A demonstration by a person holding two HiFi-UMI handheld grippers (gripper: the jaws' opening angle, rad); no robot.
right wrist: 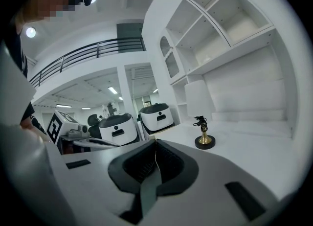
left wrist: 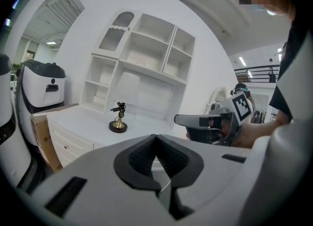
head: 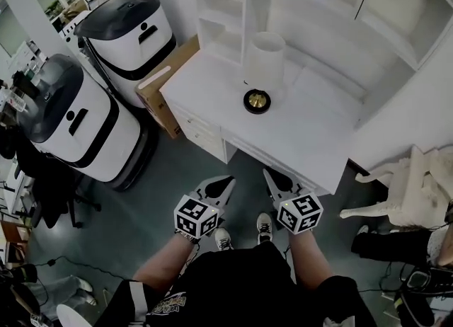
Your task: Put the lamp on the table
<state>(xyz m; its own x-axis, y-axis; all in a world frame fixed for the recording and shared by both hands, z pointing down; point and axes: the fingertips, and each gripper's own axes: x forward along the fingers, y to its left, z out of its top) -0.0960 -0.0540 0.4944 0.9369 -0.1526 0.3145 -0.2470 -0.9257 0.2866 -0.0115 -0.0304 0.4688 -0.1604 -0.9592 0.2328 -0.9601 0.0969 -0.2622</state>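
both grippers closed, empty
left gripper and right gripper: jaws pressed together on nothing, apart from the white table; brass lamp base stands there.

On the left gripper and the right gripper we note pale grey moulded shells lined with black ribbed pads. Each carries a cube faced with black-and-white square markers. We also mark the wearer's black shirt, with pale print low on one side, and light-coloured shoes.
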